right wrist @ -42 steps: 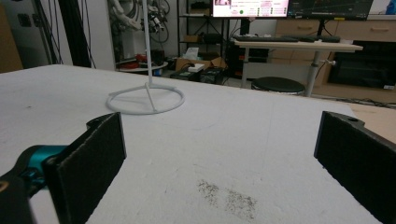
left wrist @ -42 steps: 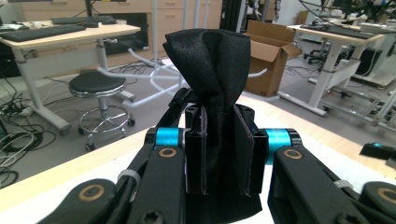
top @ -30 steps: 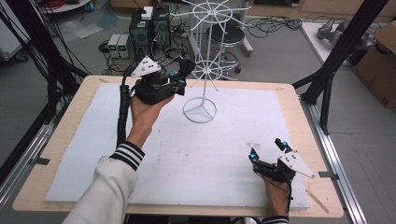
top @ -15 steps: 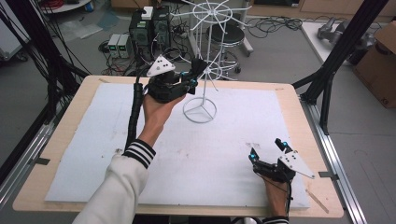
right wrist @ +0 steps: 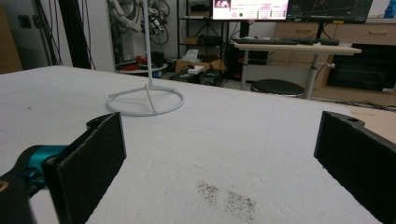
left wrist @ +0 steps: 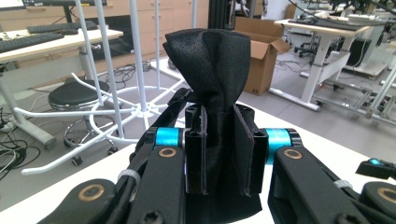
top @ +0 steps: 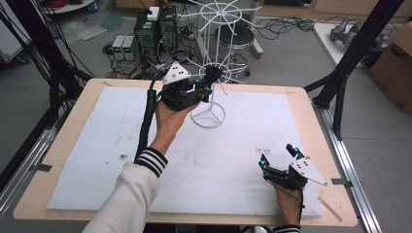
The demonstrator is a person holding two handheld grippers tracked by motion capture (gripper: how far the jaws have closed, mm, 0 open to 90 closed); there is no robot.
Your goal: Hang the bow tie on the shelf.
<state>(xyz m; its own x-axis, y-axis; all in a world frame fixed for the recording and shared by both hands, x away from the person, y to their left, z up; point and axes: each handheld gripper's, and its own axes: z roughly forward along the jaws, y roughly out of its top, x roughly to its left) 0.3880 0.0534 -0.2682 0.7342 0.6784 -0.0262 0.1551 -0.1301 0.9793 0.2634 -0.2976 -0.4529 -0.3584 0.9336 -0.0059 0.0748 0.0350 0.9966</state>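
Black cloth [left wrist: 212, 70] (unlabelled) pinched in left gripper [left wrist: 219, 154], beside white rack [top: 214, 58]

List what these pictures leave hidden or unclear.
- Black cloth: lower part hidden between the left gripper's jaws in its own view; too small to identify in the high view.
- White rack: top cut off by the high view's edge.
- Right gripper: body out of frame in its own view.
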